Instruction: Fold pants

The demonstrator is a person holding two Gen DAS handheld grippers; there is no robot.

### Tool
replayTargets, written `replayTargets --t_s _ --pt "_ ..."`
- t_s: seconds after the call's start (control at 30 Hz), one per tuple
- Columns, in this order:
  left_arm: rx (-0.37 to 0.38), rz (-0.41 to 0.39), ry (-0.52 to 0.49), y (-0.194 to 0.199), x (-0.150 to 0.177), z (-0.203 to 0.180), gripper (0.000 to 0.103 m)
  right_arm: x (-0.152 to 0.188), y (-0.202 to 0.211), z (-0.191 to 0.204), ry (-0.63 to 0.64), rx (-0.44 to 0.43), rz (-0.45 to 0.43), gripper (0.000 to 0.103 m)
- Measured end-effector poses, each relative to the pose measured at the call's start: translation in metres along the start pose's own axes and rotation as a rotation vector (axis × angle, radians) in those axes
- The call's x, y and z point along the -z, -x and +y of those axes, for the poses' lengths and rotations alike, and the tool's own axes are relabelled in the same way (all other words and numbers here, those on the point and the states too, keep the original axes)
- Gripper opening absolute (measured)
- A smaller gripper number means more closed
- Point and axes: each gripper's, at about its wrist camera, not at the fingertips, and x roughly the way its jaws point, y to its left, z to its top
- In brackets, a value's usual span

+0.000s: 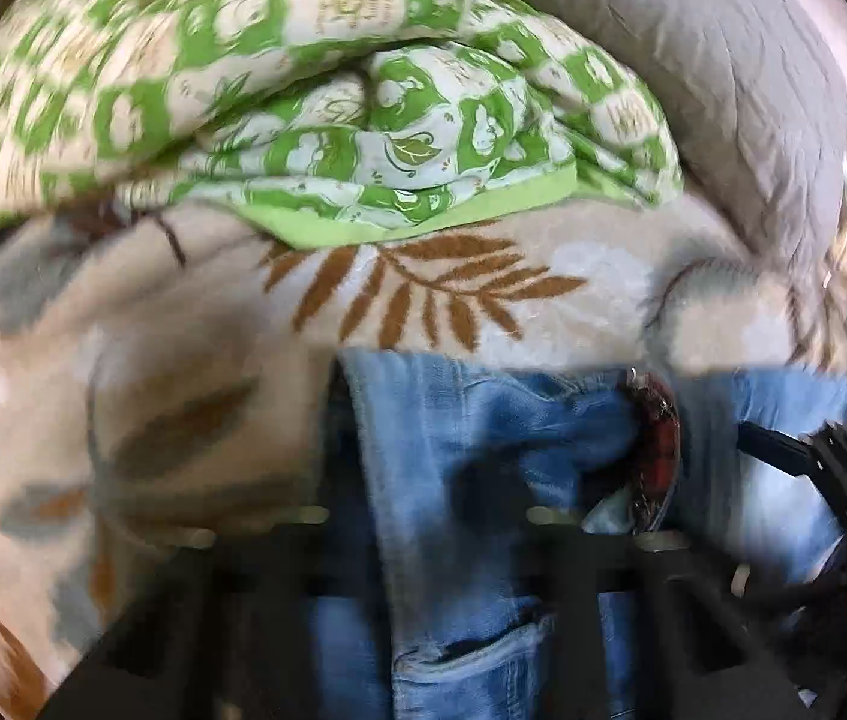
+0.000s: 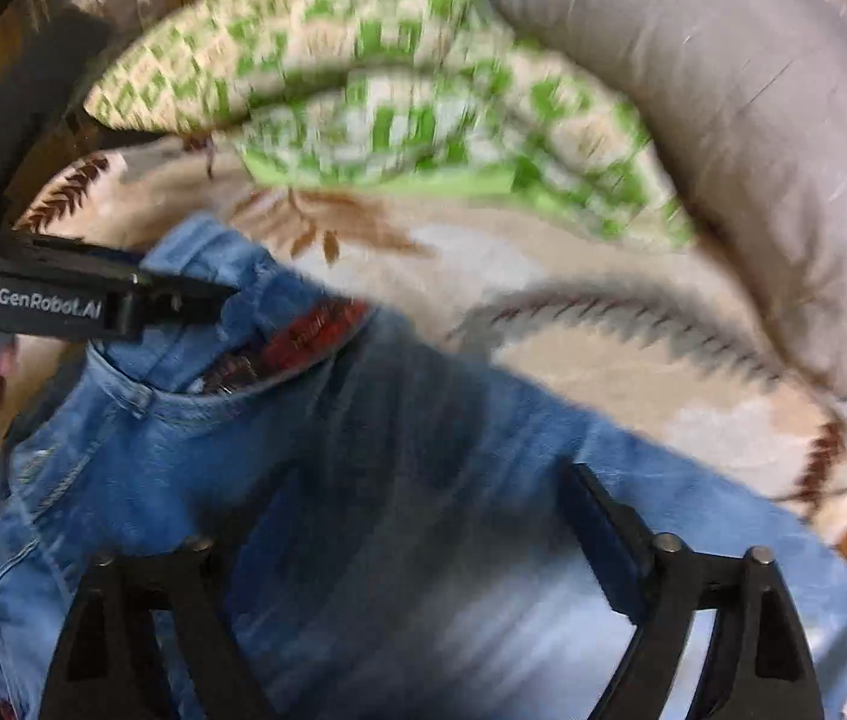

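Observation:
Light blue jeans [image 2: 423, 480] lie on a cream blanket with brown leaf print [image 2: 573, 300], waistband with a red inner label [image 2: 315, 330] turned up. In the right wrist view my left gripper [image 2: 225, 294] comes in from the left and is shut on the jeans' waistband edge. My right gripper [image 2: 399, 498] hangs over the jeans with its fingers [image 2: 609, 534] spread wide, nothing between them. In the left wrist view the jeans [image 1: 483, 450] drape between my left gripper's blurred fingers [image 1: 555, 540]; the right gripper [image 1: 783, 450] shows at the right.
A green and white checked quilt [image 1: 333, 108] is bunched at the back of the bed. A grey pillow [image 1: 723, 90] lies behind it at the right. Dark wooden furniture [image 2: 15, 90] stands at the left.

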Motion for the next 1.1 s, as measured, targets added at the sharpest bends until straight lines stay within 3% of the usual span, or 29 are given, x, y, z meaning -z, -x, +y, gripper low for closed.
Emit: replayTargets --t_s 0.1,0.13,0.2,0.27,0.3,0.37,0.4,0.47,0.5,0.53,0.67,0.77,0.9,1.1 --pt "0.044 -0.023 -0.008 0.019 -0.004 0.010 0.017 -0.009 -0.004 0.003 -0.040 -0.092 -0.029 0.023" --pt "0.042 -0.050 -0.005 0.030 -0.006 0.014 0.012 -0.012 -0.003 0.006 -0.029 -0.089 -0.034 0.016" --pt "0.012 -0.114 0.023 0.054 -0.013 0.026 0.011 -0.023 -0.001 0.017 -0.001 -0.116 -0.064 0.013" --pt "0.005 -0.092 0.007 0.054 -0.020 0.034 0.012 -0.032 0.001 0.025 -0.002 -0.136 -0.092 0.013" --pt "-0.005 -0.062 0.011 0.045 -0.022 0.037 0.015 -0.037 -0.001 0.030 -0.004 -0.118 -0.102 0.014" --pt "-0.043 0.005 -0.010 0.021 -0.021 0.036 0.033 -0.041 -0.008 0.032 -0.014 -0.103 -0.073 0.017" --pt "-0.049 0.032 -0.018 0.012 -0.018 0.035 0.048 -0.041 -0.014 0.031 -0.025 -0.096 -0.029 0.025" --pt "-0.045 -0.021 -0.016 0.020 -0.009 0.035 0.057 -0.037 -0.013 0.022 -0.052 -0.087 0.000 0.056" --pt "-0.057 -0.033 -0.005 0.027 -0.005 0.035 0.077 -0.030 -0.002 0.014 -0.075 -0.095 -0.018 0.080" --pt "-0.076 -0.049 0.008 0.040 0.002 0.036 0.083 -0.024 0.010 0.007 -0.091 -0.091 -0.050 0.085" --pt "-0.041 -0.082 -0.027 0.091 0.039 0.034 0.084 0.004 0.061 -0.014 -0.130 -0.107 -0.102 0.085" --pt "-0.030 -0.045 -0.082 0.120 0.083 0.030 0.084 0.038 0.104 -0.011 -0.113 -0.129 -0.140 0.089" --pt "0.048 0.036 -0.124 0.141 0.156 0.032 0.084 0.103 0.150 0.048 0.082 -0.208 -0.164 0.089" --pt "0.113 0.147 -0.087 0.137 0.228 0.035 0.084 0.170 0.155 0.157 0.342 -0.294 -0.118 0.089"
